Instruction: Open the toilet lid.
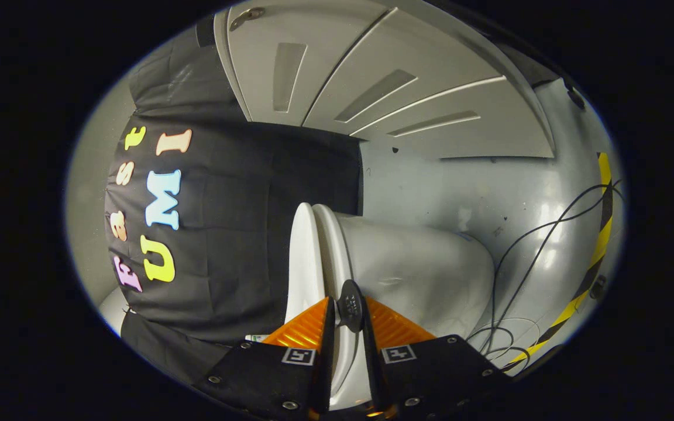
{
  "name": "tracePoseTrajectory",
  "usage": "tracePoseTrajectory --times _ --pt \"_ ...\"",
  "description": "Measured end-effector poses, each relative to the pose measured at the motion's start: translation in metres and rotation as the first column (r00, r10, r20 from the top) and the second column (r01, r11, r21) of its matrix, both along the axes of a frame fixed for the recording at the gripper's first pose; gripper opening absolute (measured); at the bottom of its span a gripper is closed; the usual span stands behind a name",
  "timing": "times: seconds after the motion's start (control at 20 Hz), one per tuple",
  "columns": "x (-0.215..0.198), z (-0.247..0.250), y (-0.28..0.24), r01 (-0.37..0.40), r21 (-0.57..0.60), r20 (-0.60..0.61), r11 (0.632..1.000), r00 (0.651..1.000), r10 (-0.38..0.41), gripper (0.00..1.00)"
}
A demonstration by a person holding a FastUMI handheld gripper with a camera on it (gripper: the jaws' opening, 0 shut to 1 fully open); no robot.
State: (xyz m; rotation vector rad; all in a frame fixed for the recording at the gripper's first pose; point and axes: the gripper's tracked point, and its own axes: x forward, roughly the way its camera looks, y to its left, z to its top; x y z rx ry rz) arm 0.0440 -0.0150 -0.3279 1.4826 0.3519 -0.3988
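Two fingers of the hand-held gripper (346, 316) are pinching the toilet lid (303, 257) edge narrowly; a shallow grip is risking slipping.

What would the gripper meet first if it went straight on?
The gripper is already at the lid: its edge sits between the nearly closed jaws, so it would probably slide further along the lid; depth is unclear.

Toilet lid (305, 257) rim behind finger pads (299, 330)
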Motion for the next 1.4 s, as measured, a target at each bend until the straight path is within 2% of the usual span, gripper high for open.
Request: tracePoseTrajectory --times 0.1,0.4,0.6,0.8,1.4 --pt "-0.001 0.002 0.000 0.003 0.023 -0.005 1.000 1.000 -0.002 0.17" --pt "0.000 0.005 -0.002 0.000 -0.008 -0.052 1.000 0.999 -0.001 0.03" --pt "-0.001 0.013 -0.001 -0.056 -0.065 -0.113 0.996 0.992 0.049 0.01" --pt "0.000 0.027 -0.001 -0.038 -0.042 -0.125 0.998 0.992 0.033 0.01" --pt "0.007 0.087 0.004 -0.076 -0.130 -0.071 0.989 0.995 0.067 0.01"
